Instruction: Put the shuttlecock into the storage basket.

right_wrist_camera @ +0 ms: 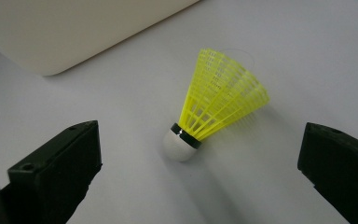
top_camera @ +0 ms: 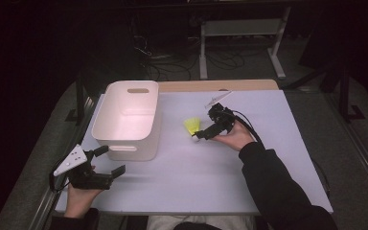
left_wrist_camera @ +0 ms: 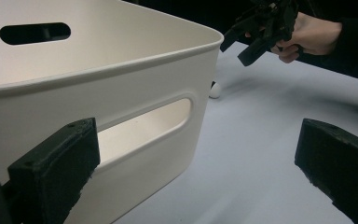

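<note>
Early stage. Yellow shuttlecock (right_wrist_camera: 214, 109) lies on its side on the table (top_camera: 211, 163), just right of the white bin (top_camera: 127, 120); bin looks empty. Right gripper (top_camera: 202, 134), jaws wide, is poised at it, no grasp yet. Left gripper (top_camera: 110, 160) waits wide open beside the bin. Pickup and drop-in remain.

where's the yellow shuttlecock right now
In the high view the shuttlecock lies on the table, right of the white bin, just ahead of the open right tool.

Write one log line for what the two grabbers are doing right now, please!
right gripper: open, jaws either side of yellow plastic shuttlecock lying on table | left gripper: open, beside white plastic bin | nothing held
</note>
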